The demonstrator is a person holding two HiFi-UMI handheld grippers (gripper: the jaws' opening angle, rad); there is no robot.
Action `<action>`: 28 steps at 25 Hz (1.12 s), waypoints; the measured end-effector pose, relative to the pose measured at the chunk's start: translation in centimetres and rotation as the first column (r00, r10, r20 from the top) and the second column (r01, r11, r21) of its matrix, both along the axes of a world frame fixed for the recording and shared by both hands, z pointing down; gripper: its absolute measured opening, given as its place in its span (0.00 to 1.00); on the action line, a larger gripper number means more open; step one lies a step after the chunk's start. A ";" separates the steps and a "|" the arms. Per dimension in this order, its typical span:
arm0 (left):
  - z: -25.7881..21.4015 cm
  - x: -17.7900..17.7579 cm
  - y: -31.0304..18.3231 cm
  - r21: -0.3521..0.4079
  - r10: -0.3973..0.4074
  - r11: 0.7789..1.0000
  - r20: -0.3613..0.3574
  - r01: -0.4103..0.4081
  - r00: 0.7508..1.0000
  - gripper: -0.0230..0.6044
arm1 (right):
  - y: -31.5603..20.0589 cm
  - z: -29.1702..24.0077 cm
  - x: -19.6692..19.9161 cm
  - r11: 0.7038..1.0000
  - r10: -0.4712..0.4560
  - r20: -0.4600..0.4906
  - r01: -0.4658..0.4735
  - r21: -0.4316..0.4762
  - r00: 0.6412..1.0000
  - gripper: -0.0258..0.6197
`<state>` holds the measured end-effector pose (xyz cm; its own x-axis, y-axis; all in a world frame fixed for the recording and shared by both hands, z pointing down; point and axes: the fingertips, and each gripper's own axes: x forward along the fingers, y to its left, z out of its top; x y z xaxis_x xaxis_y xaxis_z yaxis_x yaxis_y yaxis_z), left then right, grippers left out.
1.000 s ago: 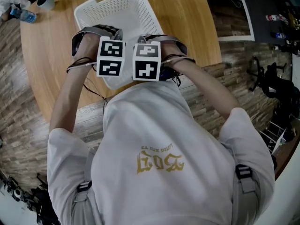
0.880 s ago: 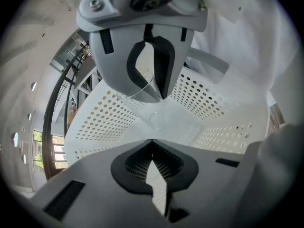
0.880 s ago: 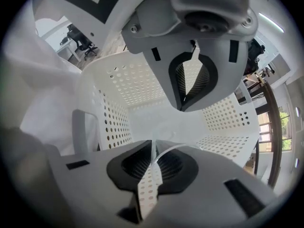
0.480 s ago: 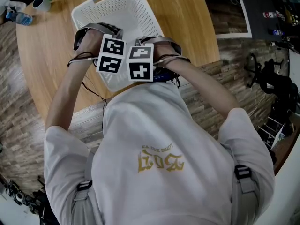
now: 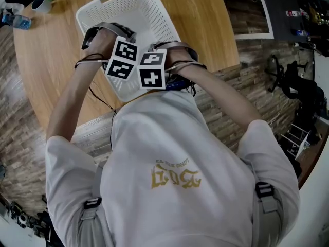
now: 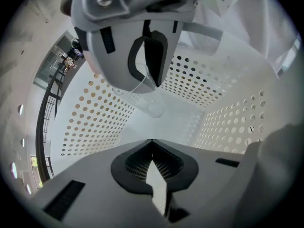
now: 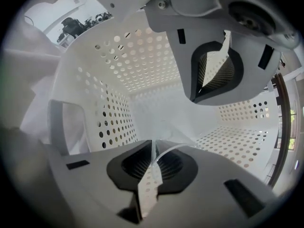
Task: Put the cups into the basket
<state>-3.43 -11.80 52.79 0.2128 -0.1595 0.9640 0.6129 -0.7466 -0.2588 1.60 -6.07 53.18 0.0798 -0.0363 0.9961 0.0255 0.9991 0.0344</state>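
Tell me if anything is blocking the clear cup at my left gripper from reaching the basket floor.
Nothing visible does. The jaws of the left gripper stand apart inside the white basket. The clear cup sits by the upper jaw, and only bare basket floor shows beyond it.

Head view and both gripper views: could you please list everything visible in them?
Table: one, wooden, round, beneath the basket.
Basket: one, white, perforated, on the table.
Clear cup: one per gripper view, transparent, inside the basket near the jaws; possibly the same cup.
Mug: one, whitish, table's far left edge.
Bottle: one, blue-labelled, beside the mug.
Left gripper: one, grey, jaws apart, in the basket.
Right gripper: one, grey, jaws apart, in the basket.
Person: one, white T-shirt, leaning over the table.
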 end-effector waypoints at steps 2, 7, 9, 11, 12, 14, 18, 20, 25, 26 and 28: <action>0.3 0.1 0.0 0.005 0.023 1.000 0.002 -0.023 1.000 0.04 | 0.0 0.2 0.3 1.000 -0.002 -0.017 0.002 0.000 1.000 0.09; 1.4 -0.1 -0.1 0.031 0.108 0.994 0.033 -0.109 0.994 0.04 | 0.3 1.0 0.7 1.000 0.005 -0.049 -0.005 -0.006 0.999 0.09; 1.9 -0.2 -0.1 0.034 0.139 0.989 0.051 -0.141 0.989 0.04 | 0.6 1.2 0.9 1.000 0.018 -0.055 -0.019 -0.024 0.998 0.09; 2.2 -0.1 -0.1 0.030 0.157 0.987 0.054 -0.158 0.986 0.04 | 0.9 1.4 1.0 0.998 0.035 -0.055 -0.038 -0.046 0.998 0.09; 2.3 0.0 -0.1 0.027 0.162 0.986 0.051 -0.164 0.985 0.04 | 1.0 1.5 1.0 0.997 0.043 -0.055 -0.046 -0.056 0.998 0.09; 2.5 0.2 -0.1 0.020 0.172 0.985 0.043 -0.173 0.984 0.04 | 1.1 1.5 1.0 0.996 0.056 -0.056 -0.060 -0.070 0.997 0.09; 2.7 0.1 -0.2 0.016 0.188 0.982 0.048 -0.189 0.981 0.04 | 1.0 1.4 0.8 0.992 0.085 -0.055 -0.090 -0.093 0.995 0.09; 2.7 0.1 -0.3 0.017 0.196 0.980 0.049 -0.197 0.979 0.04 | 0.8 1.2 0.6 0.989 0.104 -0.051 -0.109 -0.101 0.993 0.09; 3.4 -0.3 -0.7 0.035 0.236 0.971 0.059 -0.238 0.970 0.04 | 0.1 2.0 0.3 0.986 0.139 -0.054 -0.143 -0.086 0.989 0.09; 3.5 -0.4 -0.8 0.039 0.243 0.969 0.065 -0.246 0.968 0.04 | 0.0 2.1 0.3 0.985 0.146 -0.057 -0.150 -0.086 0.988 0.09; 3.6 -0.4 -1.0 0.046 0.255 0.965 0.070 -0.259 0.964 0.04 | 0.0 2.3 0.4 0.982 0.159 -0.061 -0.164 -0.089 0.985 0.09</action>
<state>-3.86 -12.81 56.37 0.1923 -0.1595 0.9683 0.7986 -0.5480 -0.2488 1.98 -6.08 55.44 0.1297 0.0747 0.9887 -0.1374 0.9889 -0.0566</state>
